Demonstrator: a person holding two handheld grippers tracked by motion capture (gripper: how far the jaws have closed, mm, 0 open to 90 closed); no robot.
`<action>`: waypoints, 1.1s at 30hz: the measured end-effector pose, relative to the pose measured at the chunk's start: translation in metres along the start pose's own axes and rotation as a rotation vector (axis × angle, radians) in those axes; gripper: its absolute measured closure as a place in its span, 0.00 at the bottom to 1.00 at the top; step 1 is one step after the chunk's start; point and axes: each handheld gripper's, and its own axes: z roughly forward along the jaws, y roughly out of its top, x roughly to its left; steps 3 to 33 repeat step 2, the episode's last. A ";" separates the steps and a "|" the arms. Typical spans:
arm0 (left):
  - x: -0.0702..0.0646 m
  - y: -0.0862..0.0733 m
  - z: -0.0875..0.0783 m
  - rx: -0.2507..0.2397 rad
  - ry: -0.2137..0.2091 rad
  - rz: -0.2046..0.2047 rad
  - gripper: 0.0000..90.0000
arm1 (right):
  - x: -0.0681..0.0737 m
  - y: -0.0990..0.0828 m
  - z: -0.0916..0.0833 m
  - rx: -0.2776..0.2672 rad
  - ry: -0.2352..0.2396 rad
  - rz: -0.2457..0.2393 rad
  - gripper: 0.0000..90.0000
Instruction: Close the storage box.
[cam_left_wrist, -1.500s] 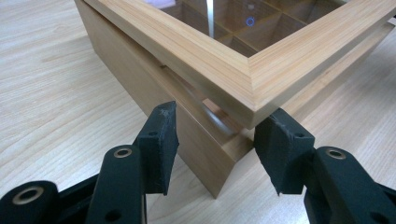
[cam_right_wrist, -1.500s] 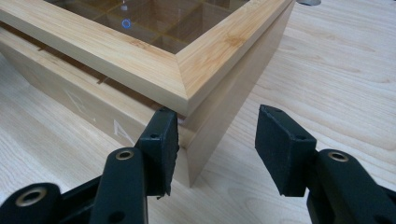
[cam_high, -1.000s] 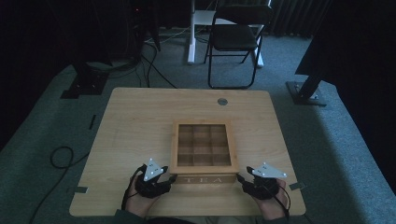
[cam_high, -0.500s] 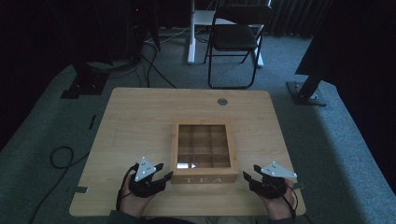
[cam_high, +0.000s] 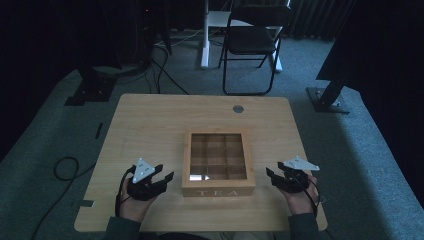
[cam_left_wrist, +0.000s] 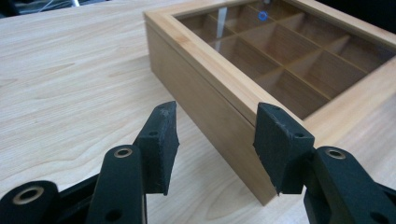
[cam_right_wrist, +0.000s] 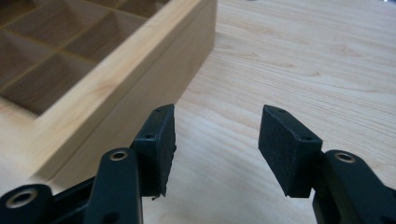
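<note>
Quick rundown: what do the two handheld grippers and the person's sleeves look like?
Both are black two-jaw units. The left gripper and right gripper each carry a pale grey three-cornered plate on top, and a thin black cable trails from each. The gripper views show flat, matte black pads with small holes, on black links with brass-coloured pivot bushings. Dark greenish sleeves cover the forearms.

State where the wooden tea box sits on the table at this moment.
In the high view the tea box sits at the near middle of the table, between the left claw and right claw, touching neither.
</note>
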 end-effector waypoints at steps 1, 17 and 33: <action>0.001 0.001 -0.001 -0.006 0.000 -0.003 0.55 | -0.003 0.001 0.005 0.009 0.000 0.009 0.49; 0.000 0.001 -0.002 -0.010 0.000 -0.003 0.55 | -0.006 0.002 0.012 0.027 0.009 0.014 0.48; 0.000 0.001 -0.002 -0.010 0.000 -0.003 0.55 | -0.006 0.002 0.012 0.027 0.009 0.014 0.48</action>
